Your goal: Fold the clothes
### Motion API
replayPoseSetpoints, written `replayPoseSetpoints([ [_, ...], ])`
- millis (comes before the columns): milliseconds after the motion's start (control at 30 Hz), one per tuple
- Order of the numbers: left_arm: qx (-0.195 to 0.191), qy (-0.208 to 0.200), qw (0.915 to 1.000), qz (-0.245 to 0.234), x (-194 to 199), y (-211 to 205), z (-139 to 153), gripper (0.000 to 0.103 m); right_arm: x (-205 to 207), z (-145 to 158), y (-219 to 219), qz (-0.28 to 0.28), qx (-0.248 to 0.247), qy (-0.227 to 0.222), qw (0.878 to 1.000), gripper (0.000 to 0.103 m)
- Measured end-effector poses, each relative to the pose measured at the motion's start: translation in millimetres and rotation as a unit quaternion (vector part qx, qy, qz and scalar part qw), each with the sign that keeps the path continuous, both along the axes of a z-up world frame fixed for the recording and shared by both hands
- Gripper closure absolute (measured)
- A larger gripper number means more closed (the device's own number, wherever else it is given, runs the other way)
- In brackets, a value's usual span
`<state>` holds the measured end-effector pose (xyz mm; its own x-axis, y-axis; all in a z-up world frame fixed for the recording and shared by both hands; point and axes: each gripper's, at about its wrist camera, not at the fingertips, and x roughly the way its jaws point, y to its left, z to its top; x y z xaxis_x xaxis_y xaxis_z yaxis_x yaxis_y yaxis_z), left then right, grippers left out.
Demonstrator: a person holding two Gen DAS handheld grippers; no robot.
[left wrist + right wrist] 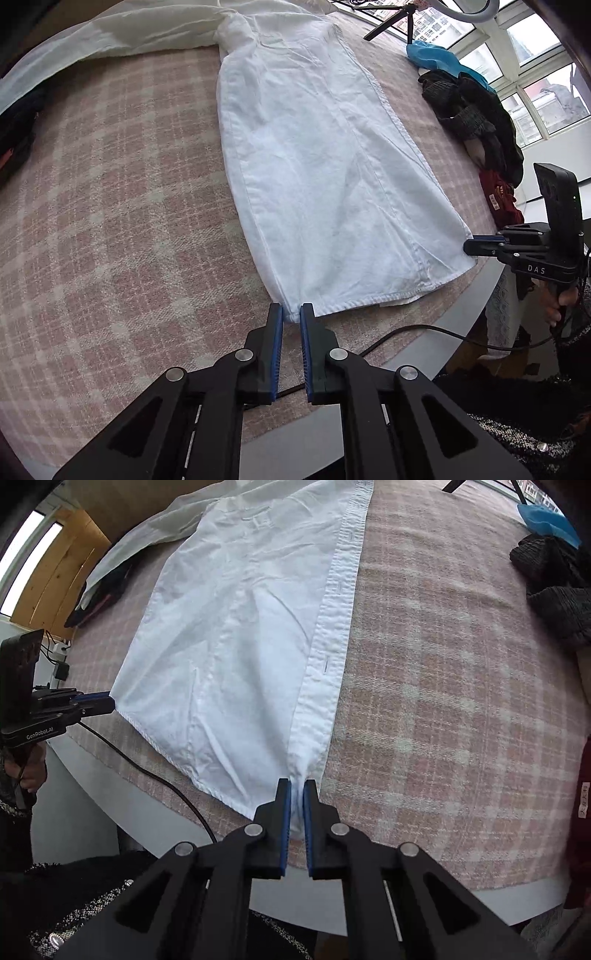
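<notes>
While both grippers bite down on the hem, plenty stays out of sight! The white shirt [314,166] lies stretched along the pink plaid cloth [110,221] covering the table, but its collar end runs off the top of both views, and one sleeve trails away to the upper left, half lost in the fisheye curve. The left gripper [291,314] has its blue pads nearly together, pinching the near left hem corner; only a small nub of white fabric shows between them. The right gripper [297,788] is just as tight, with a bunch of cloth squeezed between its pads at the foot of the button placket [332,620].

From the left wrist, the right gripper appears side-on at the hem's far corner, and its tips partly cover the spot where they meet the fabric. That view alone catches the windows [535,74] and the full heap of dark, blue and red clothes [476,110]. The right wrist alone shows the buttonholes, a wooden door [55,572], and plugs by the wall, too small to read. A black cable [155,775] crosses the table edge in both.
</notes>
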<state>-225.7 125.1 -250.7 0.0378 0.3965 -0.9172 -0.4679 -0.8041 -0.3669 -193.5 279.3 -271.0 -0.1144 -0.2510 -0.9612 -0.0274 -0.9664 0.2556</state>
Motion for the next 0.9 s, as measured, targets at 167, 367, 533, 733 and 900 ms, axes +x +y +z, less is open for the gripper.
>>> replayPoseSetpoints([
  [167, -0.020, 0.001, 0.9997, -0.017, 12.5, 2.6, -9.0, 0.097, 36.8, 7.9, 26.0, 0.014, 0.013, -0.016, 1.000, 0.098],
  [367, -0.022, 0.017, 0.9996, -0.011, 11.9, -12.4, 8.4, 0.088, 32.8, 18.5, 40.4, 0.010, 0.042, -0.025, 0.999, 0.084],
  [533, -0.012, 0.061, 0.9980, -0.004, -7.5, -11.6, 40.9, 0.083, 7.8, 65.8, 40.0, 0.021, 0.107, 0.041, 0.993, 0.071],
  [733, -0.032, 0.108, 0.9920, 0.057, -75.4, -84.2, 96.2, 0.077, -7.7, 116.7, 15.8, 0.104, 0.101, 0.051, 0.988, 0.068],
  [900, -0.099, 0.144, 0.9741, 0.143, -140.6, -169.7, 106.3, 0.072, -36.3, 152.6, 16.1, 0.099, 0.094, 0.095, 0.986, 0.065],
])
